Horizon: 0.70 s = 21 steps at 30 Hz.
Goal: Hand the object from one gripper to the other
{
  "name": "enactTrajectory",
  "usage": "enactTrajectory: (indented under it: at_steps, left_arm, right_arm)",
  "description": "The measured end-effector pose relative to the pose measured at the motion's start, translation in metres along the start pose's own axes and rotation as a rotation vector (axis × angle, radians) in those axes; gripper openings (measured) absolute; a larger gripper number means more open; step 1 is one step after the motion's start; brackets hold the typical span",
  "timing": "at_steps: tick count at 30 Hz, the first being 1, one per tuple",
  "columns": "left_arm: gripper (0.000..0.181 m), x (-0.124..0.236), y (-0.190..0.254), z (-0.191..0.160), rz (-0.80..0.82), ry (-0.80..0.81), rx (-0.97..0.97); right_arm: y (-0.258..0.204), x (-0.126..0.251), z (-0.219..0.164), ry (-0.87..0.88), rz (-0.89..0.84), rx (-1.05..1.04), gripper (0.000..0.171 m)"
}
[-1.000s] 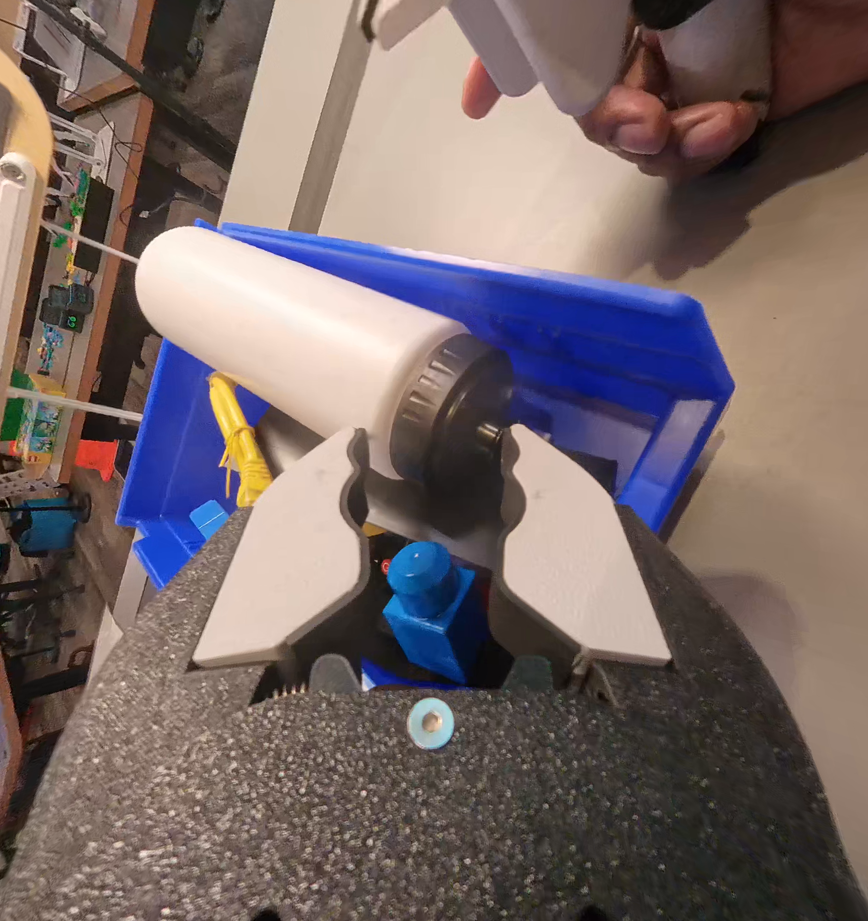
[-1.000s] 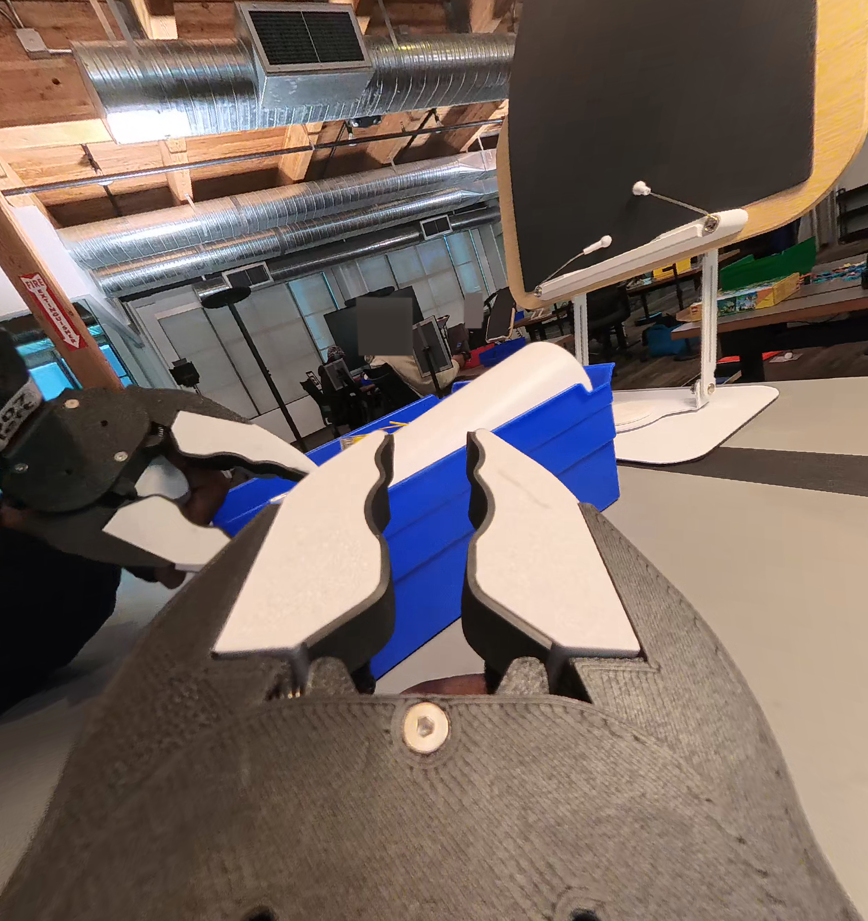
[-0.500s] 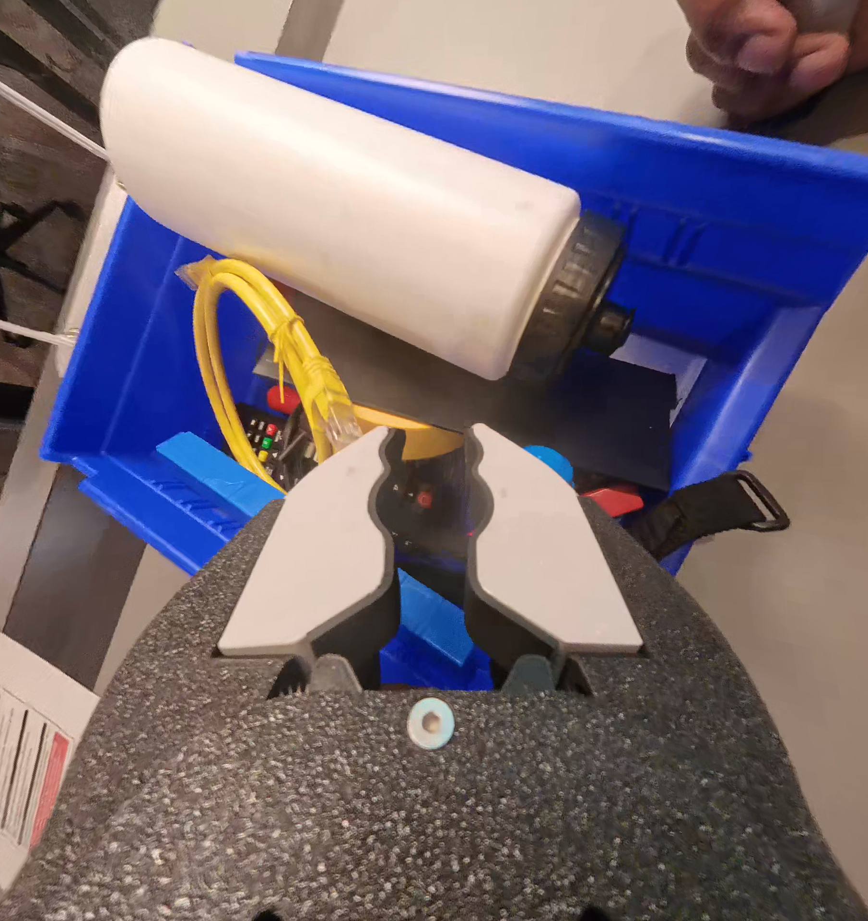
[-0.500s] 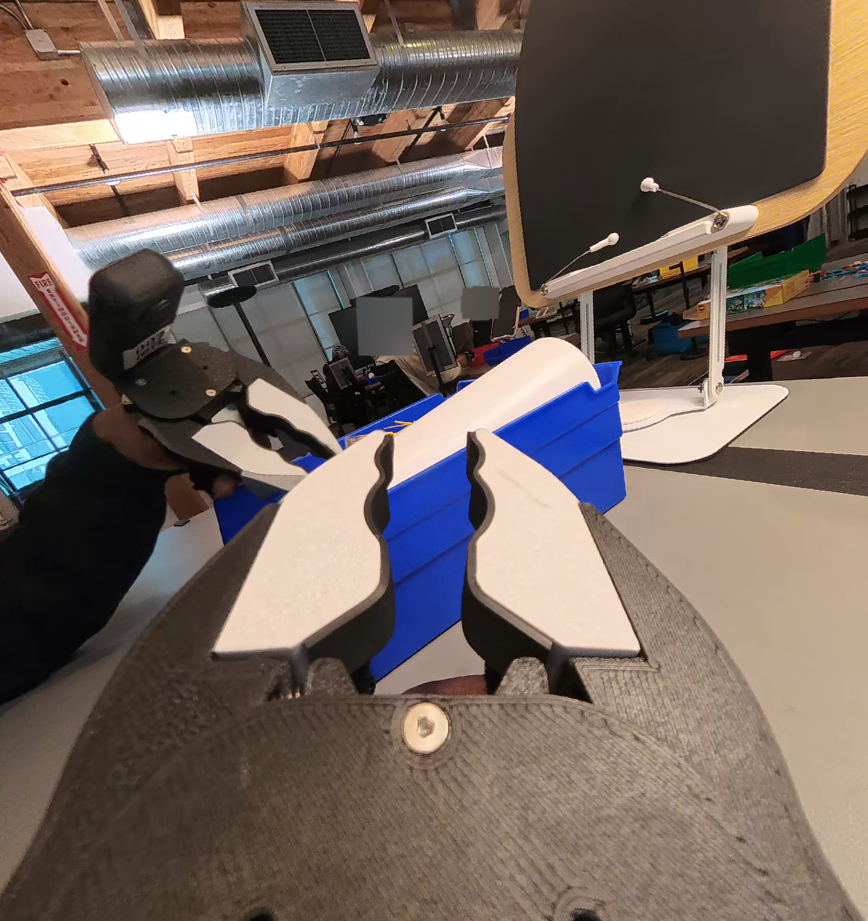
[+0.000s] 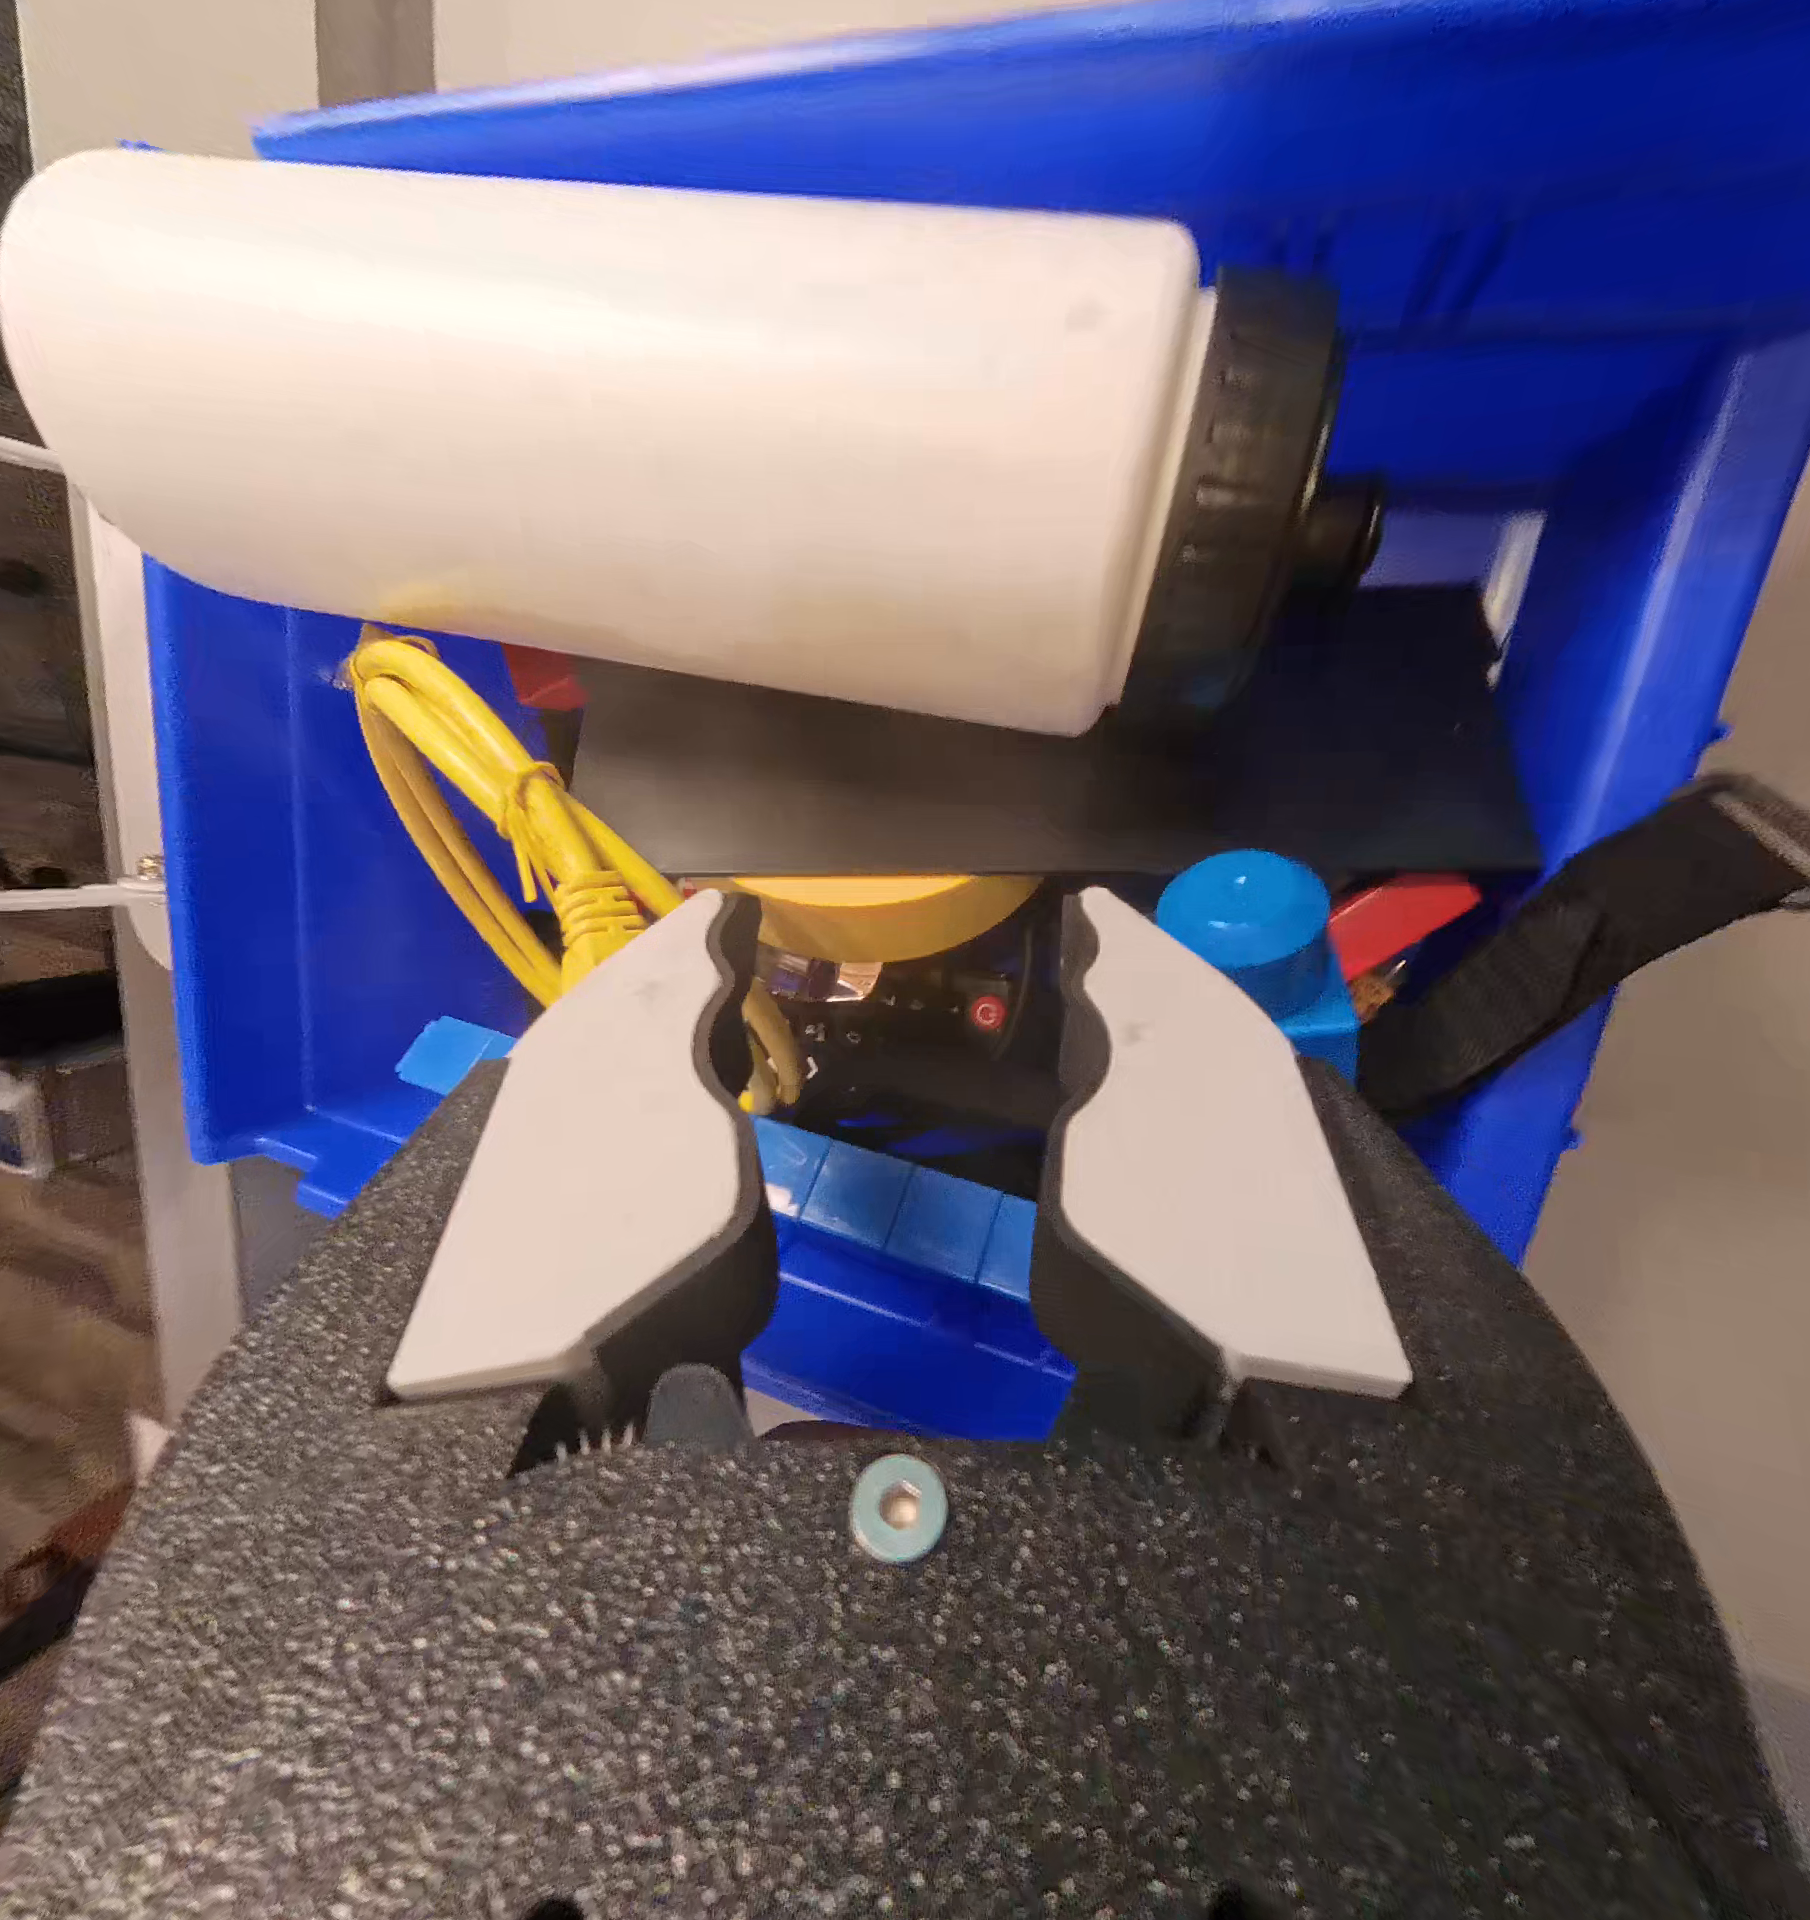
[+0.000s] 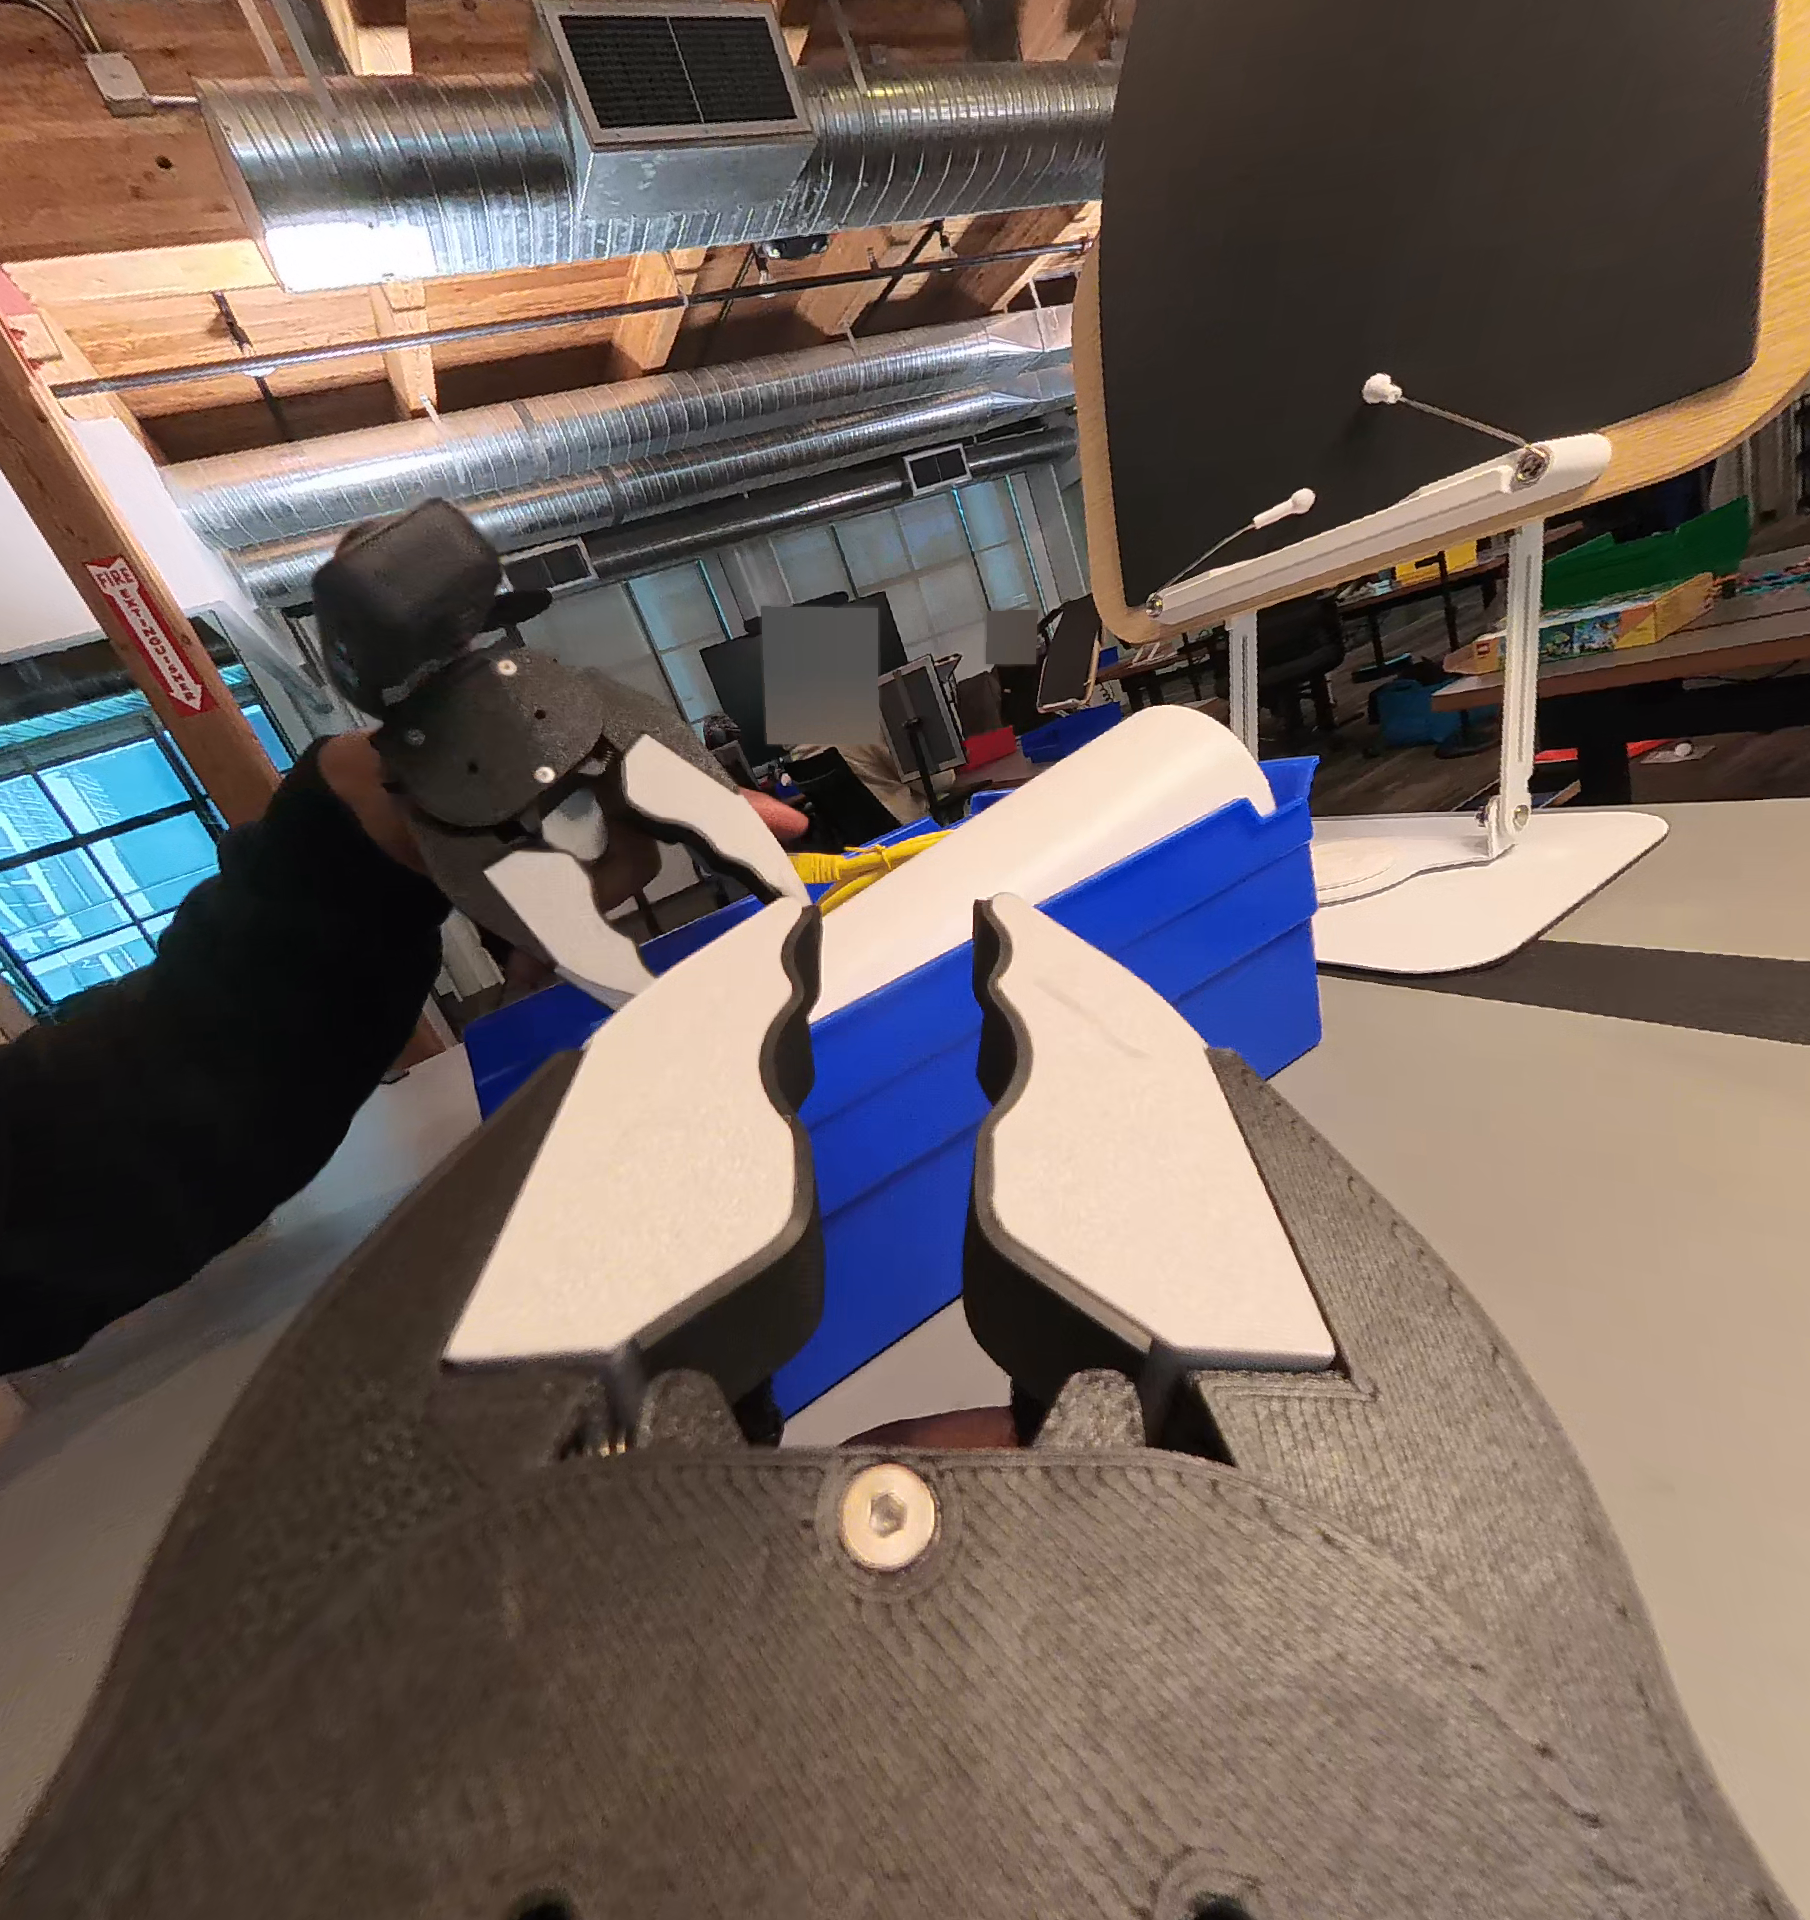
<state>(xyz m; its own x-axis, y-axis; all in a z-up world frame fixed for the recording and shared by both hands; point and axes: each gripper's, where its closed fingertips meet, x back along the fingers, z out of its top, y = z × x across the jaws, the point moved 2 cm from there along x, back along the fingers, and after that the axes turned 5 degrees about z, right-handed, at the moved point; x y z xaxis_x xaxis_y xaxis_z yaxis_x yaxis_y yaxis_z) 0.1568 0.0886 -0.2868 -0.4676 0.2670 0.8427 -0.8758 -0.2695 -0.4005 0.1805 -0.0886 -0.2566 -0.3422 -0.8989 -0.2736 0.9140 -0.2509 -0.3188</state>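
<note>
A blue bin point(image 5: 246, 883) holds a white bottle point(image 5: 589, 447) with a black cap, lying across its top. Below it are a yellow cable point(image 5: 465, 769), a black flat panel point(image 5: 1088, 800), a yellow round thing point(image 5: 880, 914), a blue-capped block point(image 5: 1244, 914) and a black remote point(image 5: 911, 1029). My left gripper point(image 5: 896, 925) is open and empty, with its tips just above the yellow round thing and the remote. My right gripper point(image 6: 890, 920) is empty, with a narrow gap between its fingers. It stays short of the bin's point(image 6: 1088, 997) outer wall. The left gripper point(image 6: 693, 914) shows there over the bin's left end.
A black strap point(image 5: 1607, 914) hangs over the bin's right wall. A dark board on a white stand point(image 6: 1452, 883) stands behind the bin on the grey table point(image 6: 1607, 1247). A person's dark sleeve point(image 6: 153, 1091) reaches in from the left. Left tips to right tips: about 15 cm. My left gripper is the nearer one to the black remote point(image 5: 911, 1029): about 7 cm, against 20 cm.
My left gripper left the bottle's cap, narrowed, then opened wider and dropped closer to the things under the bottle. The right gripper has not moved.
</note>
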Motion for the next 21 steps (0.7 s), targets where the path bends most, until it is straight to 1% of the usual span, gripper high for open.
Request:
enactTrajectory:
  at_steps: [1, 4, 6, 8, 10, 14, 17, 18, 20, 21]
  left_arm:
    - [0.059, -0.002, 0.000, -0.003, 0.012, -0.024, -0.036]
    - [0.059, -0.008, 0.000, -0.007, 0.045, -0.062, -0.113]
    - [0.053, -0.012, -0.002, -0.009, 0.091, -0.087, -0.159]
    - [0.044, -0.017, -0.007, -0.009, 0.149, -0.119, -0.149]
    - [0.052, -0.022, -0.008, -0.009, 0.178, -0.158, -0.125]
    - [0.081, -0.033, -0.006, -0.016, 0.249, -0.221, -0.296]
    - [0.093, -0.041, -0.013, -0.013, 0.350, -0.178, -0.429]
    - [0.096, -0.041, -0.014, -0.007, 0.383, -0.133, -0.463]
    - [0.094, -0.033, -0.014, 0.015, 0.461, 0.028, -0.533]
    - [0.094, -0.031, -0.013, 0.019, 0.481, 0.055, -0.561]
  right_arm:
    - [-0.001, 0.000, 0.000, -0.002, 0.003, 0.002, 0.028]
    - [-0.002, -0.001, -0.001, -0.005, 0.007, 0.010, 0.028]
    - [-0.003, -0.001, -0.001, -0.004, 0.008, 0.010, 0.028]
    - [-0.004, -0.001, -0.001, -0.007, 0.011, 0.009, 0.028]
    - [-0.006, -0.001, -0.002, -0.009, 0.013, 0.016, 0.028]
    - [-0.006, -0.001, -0.002, -0.011, 0.014, 0.014, 0.028]
    - [-0.007, -0.002, -0.002, -0.014, 0.017, 0.024, 0.028]
    - [-0.008, -0.002, -0.002, -0.016, 0.018, 0.028, 0.028]
    - [-0.009, -0.002, -0.003, -0.018, 0.020, 0.032, 0.028]
    - [-0.009, -0.002, -0.003, -0.019, 0.020, 0.032, 0.028]
